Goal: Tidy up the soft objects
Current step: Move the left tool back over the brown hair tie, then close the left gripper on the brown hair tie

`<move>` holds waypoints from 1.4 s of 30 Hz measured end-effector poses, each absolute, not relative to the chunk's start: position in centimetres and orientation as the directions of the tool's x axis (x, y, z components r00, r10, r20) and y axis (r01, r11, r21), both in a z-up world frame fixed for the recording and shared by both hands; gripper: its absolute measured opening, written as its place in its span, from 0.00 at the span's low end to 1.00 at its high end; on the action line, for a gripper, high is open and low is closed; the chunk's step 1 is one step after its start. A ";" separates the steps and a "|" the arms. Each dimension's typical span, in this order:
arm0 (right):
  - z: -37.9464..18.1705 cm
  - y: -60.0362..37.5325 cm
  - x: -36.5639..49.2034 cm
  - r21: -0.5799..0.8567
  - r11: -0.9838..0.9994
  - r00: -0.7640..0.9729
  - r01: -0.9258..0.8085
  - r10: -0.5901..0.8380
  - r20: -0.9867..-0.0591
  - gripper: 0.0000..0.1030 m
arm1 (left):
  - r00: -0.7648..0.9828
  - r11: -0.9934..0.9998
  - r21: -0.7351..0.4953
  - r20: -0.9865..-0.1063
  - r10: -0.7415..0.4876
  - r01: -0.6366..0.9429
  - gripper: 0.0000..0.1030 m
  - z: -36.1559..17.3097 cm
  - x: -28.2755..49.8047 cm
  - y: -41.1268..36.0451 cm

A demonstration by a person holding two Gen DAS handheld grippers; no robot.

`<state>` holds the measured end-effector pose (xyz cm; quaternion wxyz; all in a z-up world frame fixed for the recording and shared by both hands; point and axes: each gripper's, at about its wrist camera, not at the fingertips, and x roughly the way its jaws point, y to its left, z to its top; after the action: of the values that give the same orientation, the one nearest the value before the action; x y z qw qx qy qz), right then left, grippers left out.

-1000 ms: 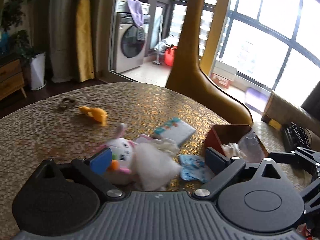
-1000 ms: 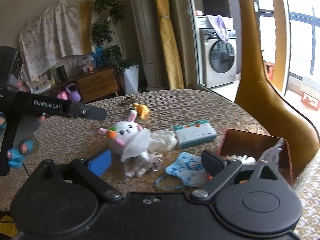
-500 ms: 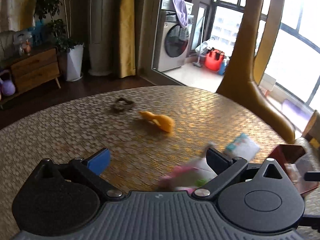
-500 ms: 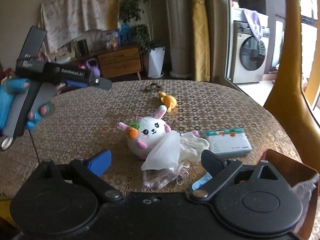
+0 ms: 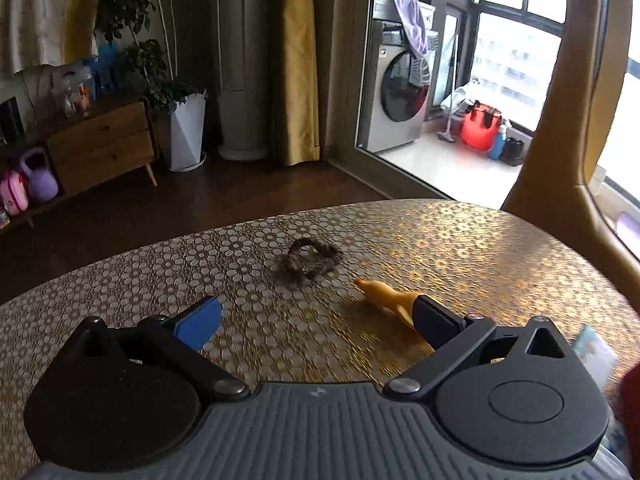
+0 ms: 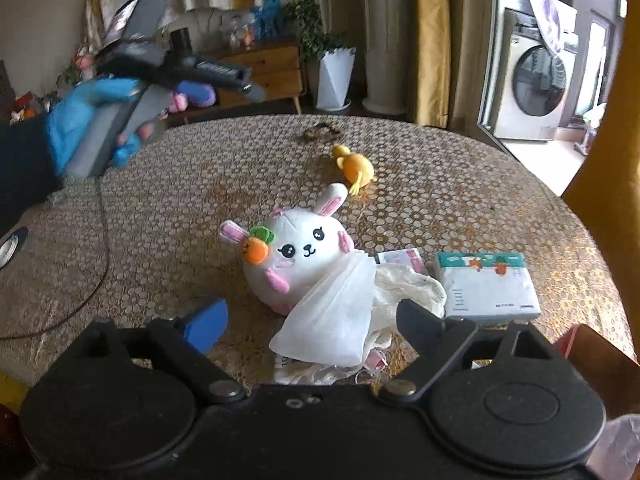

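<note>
A white plush bunny (image 6: 298, 256) with a carrot lies mid-table, a white tissue (image 6: 336, 320) and cream cloth (image 6: 408, 284) draped against it. A small yellow duck toy (image 6: 354, 166) lies beyond it; it also shows in the left wrist view (image 5: 386, 298). A brown hair scrunchie (image 5: 310, 260) lies at the far side. My right gripper (image 6: 312, 320) is open and empty, just short of the tissue. My left gripper (image 5: 316, 320) is open and empty above the table, its right finger by the duck. The left gripper also shows in the right wrist view (image 6: 244, 84), held high at the left.
A tissue pack (image 6: 486, 284) lies right of the cloth. A red-brown box's corner (image 6: 592, 348) shows at the right. A cable (image 6: 92, 280) runs over the table's left side. A tan chair back (image 5: 560, 160) stands behind the round table (image 5: 500, 248).
My left gripper has swung left and away from the bunny pile toward the scrunchie and duck. My right gripper has moved closer to the bunny and tissue.
</note>
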<state>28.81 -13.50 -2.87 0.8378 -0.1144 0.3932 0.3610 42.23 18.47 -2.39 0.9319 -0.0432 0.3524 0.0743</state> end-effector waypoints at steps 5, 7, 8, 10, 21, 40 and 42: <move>-4.0 -12.9 30.3 0.107 0.701 0.392 -0.705 0.511 -0.765 0.86 | 0.720 0.980 0.015 -0.676 0.156 -0.199 1.00 -4.7 45.5 18.8; -4.3 -12.7 30.6 0.119 0.696 0.377 -0.708 0.515 -0.770 0.85 | 0.712 0.977 0.024 -0.681 0.172 -0.213 1.00 -5.7 47.1 19.0; -4.5 -12.6 30.8 0.123 0.693 0.369 -0.710 0.516 -0.773 0.84 | 0.708 0.975 0.030 -0.683 0.181 -0.220 1.00 -6.2 47.9 19.1; -4.8 -12.4 31.0 0.131 0.687 0.353 -0.715 0.516 -0.781 0.84 | 0.698 0.973 0.033 -0.691 0.188 -0.229 1.00 -7.2 49.6 19.3; -6.5 -12.0 32.7 0.176 0.685 0.313 -0.707 0.527 -0.790 0.82 | 0.657 0.962 0.077 -0.716 0.236 -0.261 1.00 -11.8 55.3 20.0; -7.7 -12.1 33.6 0.170 0.700 0.334 -0.693 0.522 -0.785 0.57 | 0.654 0.953 0.012 -0.725 0.216 -0.301 0.70 -15.1 57.0 20.2; -7.6 -12.2 33.5 0.168 0.705 0.342 -0.689 0.521 -0.782 0.50 | 0.660 0.954 0.013 -0.720 0.217 -0.300 0.63 -15.1 56.8 20.1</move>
<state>33.53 -12.20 -7.64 0.8135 -0.0963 0.4365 0.3721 56.82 20.09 -15.15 0.9093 -0.0536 0.3874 0.1421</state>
